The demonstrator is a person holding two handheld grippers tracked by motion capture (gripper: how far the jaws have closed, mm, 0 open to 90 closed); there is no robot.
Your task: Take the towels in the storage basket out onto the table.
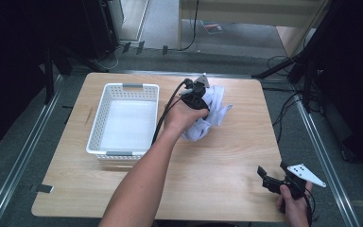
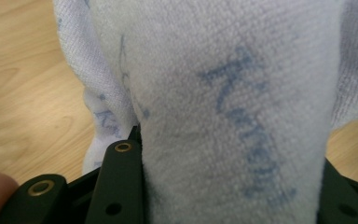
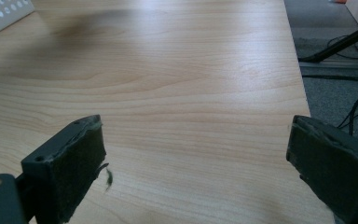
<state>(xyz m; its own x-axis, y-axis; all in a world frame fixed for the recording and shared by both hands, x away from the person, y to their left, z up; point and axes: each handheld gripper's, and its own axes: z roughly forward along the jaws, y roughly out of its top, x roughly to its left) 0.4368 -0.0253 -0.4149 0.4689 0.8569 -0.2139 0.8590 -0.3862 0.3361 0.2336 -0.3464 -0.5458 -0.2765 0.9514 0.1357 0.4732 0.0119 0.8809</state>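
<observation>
A crumpled white towel with faint blue lettering lies right of the table's middle. My left gripper is shut on the towel, a thick fold of it pinched between the black jaws, whose fingers rise at the bottom of the left gripper view. My right gripper hovers over the table's near right corner, open, its two padded fingers wide apart with bare wood between them.
A white perforated basket stands empty on the left half of the wooden table; its corner shows in the right gripper view. Cables and black stands lie on the floor beyond the right edge.
</observation>
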